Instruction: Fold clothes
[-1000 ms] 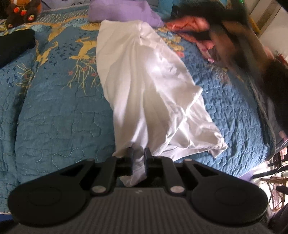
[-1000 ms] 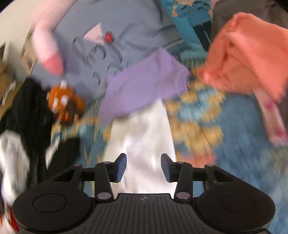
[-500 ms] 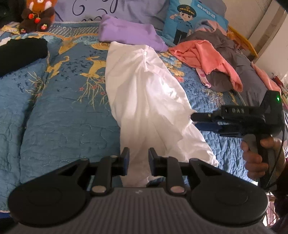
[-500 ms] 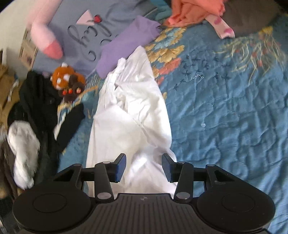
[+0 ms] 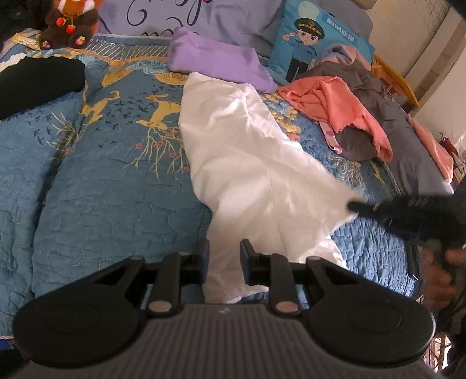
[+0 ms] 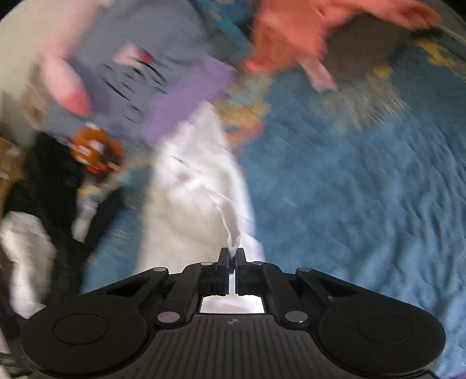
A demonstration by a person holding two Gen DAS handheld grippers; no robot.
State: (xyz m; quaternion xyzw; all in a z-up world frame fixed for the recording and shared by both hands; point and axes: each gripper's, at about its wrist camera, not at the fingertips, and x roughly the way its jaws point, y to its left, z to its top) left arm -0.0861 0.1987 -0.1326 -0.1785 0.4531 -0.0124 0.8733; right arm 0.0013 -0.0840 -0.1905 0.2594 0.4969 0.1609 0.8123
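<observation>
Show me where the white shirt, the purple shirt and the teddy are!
white shirt [image 5: 250, 163]: left wrist view, middle of the spread cloth.
purple shirt [image 5: 215, 58]: left wrist view, middle of its folded top.
teddy [image 5: 71, 22]: left wrist view, its brown tummy.

Daylit, fisheye-bent edges, right wrist view heavily motion-blurred

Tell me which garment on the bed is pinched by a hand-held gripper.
The white garment: the right hand-held gripper is shut on its edge. The purple garment and coral garment lie untouched farther back.
</observation>
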